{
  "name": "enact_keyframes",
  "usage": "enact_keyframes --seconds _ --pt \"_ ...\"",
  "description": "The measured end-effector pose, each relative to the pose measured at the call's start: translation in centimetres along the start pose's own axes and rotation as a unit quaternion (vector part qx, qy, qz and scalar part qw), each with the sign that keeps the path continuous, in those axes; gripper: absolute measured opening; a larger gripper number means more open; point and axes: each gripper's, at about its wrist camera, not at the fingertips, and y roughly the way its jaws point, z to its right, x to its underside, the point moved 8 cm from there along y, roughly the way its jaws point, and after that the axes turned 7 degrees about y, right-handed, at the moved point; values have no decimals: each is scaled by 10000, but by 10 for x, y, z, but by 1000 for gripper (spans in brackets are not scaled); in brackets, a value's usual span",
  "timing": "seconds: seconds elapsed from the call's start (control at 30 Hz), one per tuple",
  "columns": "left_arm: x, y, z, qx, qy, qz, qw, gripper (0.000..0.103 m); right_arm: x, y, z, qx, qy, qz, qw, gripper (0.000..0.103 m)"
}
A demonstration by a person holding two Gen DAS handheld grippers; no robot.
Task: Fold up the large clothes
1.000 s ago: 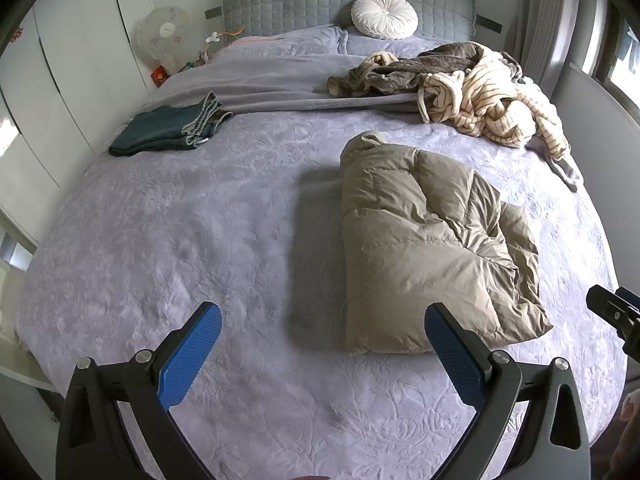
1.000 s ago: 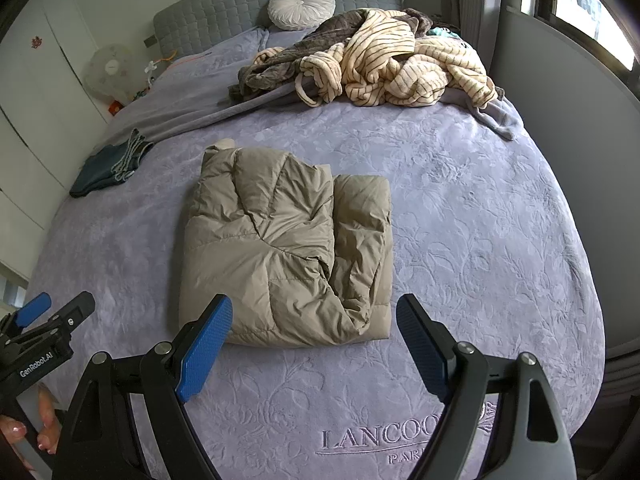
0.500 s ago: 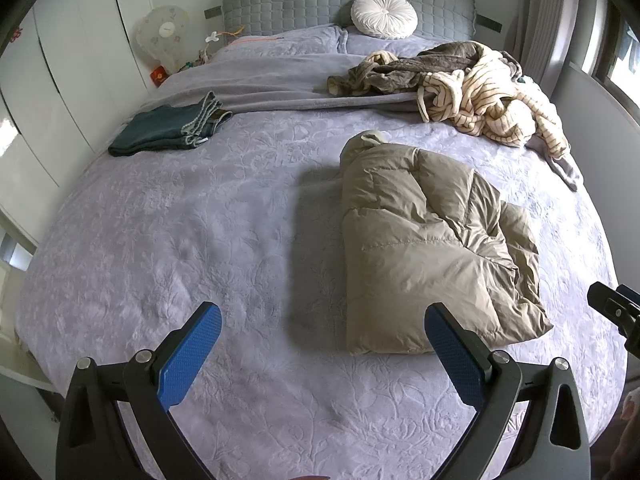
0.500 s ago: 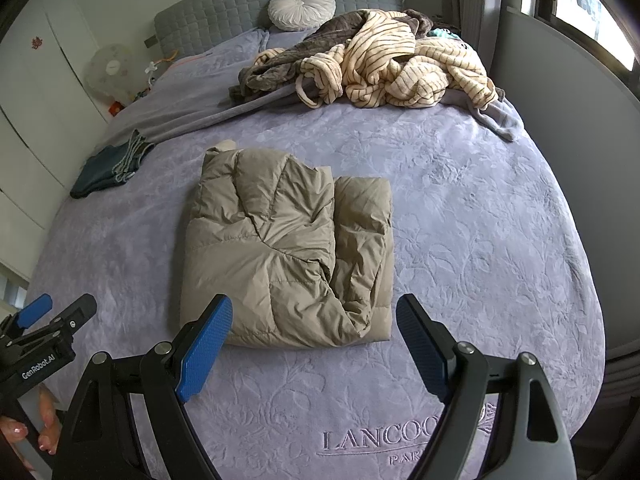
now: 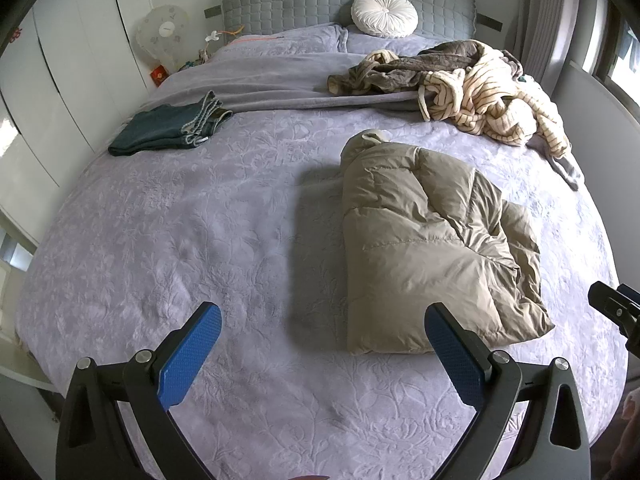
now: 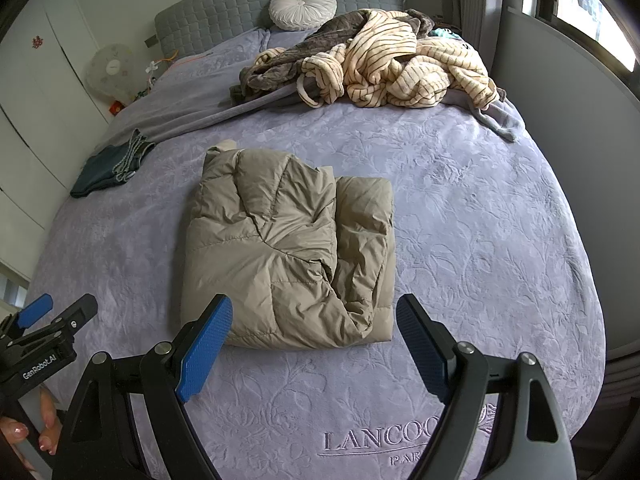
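A tan puffer jacket (image 5: 432, 248) (image 6: 292, 256) lies folded into a thick rectangle on the lilac bedspread (image 5: 180, 240) (image 6: 480, 240). My left gripper (image 5: 322, 322) hovers open over the bed's near edge, left of the jacket's near corner, with nothing between its blue pads. My right gripper (image 6: 314, 316) is open too, held just short of the jacket's near edge and touching nothing. The left tool (image 6: 44, 340) appears at the left border of the right wrist view, with a person's fingers (image 6: 46, 428) on its handle.
Folded dark jeans (image 5: 168, 130) (image 6: 110, 166) lie at the bed's left side. A heap of striped and brown clothes (image 5: 480, 92) (image 6: 380, 64) sits at the far right. A round white cushion (image 5: 384, 14) leans on the grey headboard. White wardrobes (image 5: 48, 92) stand left, with a wall on the right.
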Motion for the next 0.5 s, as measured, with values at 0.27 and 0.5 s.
enact_keyframes --seconds 0.27,0.5 --pt "-1 1 -1 -2 -26 -7 10000 102 0 -1 -1 3 0 -2 10000 86" --pt "-3 2 -8 5 -35 -3 10000 102 1 0 -1 12 11 0 10000 86"
